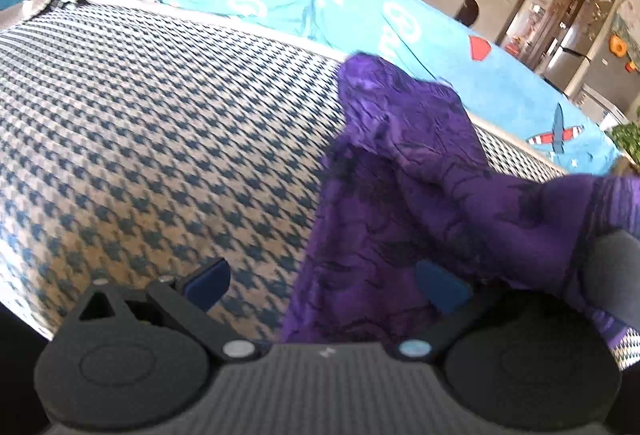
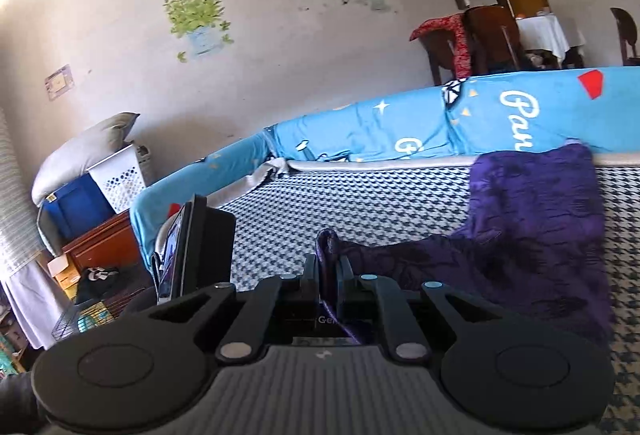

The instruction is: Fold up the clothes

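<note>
Barely begun: the purple garment lies rumpled and unfolded on the houndstooth bed, one edge pinched in the closed right claw, while the left claw gapes wide, gripping nothing, cloth draped by one finger.

Two grippers: the left gripper and the right gripper. One purple garment lies on one checked mattress. One blue printed sheet runs along the far side. One grey pillow, one white basket and one blue box are stacked by the wall. One tablet stands at the bed's edge. One table with a white cloth stands in the back. Two potted-plant stickers show on the wall.
</note>
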A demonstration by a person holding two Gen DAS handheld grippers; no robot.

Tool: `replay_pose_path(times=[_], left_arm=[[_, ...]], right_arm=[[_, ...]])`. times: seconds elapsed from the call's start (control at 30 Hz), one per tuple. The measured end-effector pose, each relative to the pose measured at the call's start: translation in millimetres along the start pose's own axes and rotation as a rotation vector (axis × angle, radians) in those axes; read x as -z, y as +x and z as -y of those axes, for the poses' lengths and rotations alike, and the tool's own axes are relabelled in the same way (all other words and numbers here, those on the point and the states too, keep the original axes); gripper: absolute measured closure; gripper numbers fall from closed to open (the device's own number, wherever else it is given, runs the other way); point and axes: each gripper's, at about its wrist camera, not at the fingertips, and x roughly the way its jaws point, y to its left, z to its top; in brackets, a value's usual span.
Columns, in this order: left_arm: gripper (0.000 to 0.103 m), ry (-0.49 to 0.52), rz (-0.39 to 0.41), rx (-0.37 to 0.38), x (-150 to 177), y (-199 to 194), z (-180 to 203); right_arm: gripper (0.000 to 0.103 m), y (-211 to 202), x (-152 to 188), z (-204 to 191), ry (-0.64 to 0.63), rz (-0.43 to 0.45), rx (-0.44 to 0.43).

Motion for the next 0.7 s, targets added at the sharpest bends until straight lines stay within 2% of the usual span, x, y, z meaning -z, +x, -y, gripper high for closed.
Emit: replay_pose_path(times=[0.17,0.3,0.43,0.53,0.7], left_arm=[[0.0,-0.057,0.026,-0.091,-6,-11,-15],[0.0,-0.105,0.062,-0.229,-10,-16,-28],[0.0,-0.218,0.076,-0.272,-14,-21,-52],[0.0,-0.23,0.089,-0.26,-15,-25,-56],[0.0,-0.192,0.088,-0.245,-14,-25,-52]], right_arm=[[0.092,7,-1,-8,0.005,0.003,-0.013],[0.092,16,1,-13,-0.002,-0.025,-0.022],[0.092,27,13,-17,-0.025,-0.088,-0.02],[0.092,39,25,-18,-0.031,-0.143,-0.018],[0.092,60,45,-24,-0.075,-0.233,-0.017]])
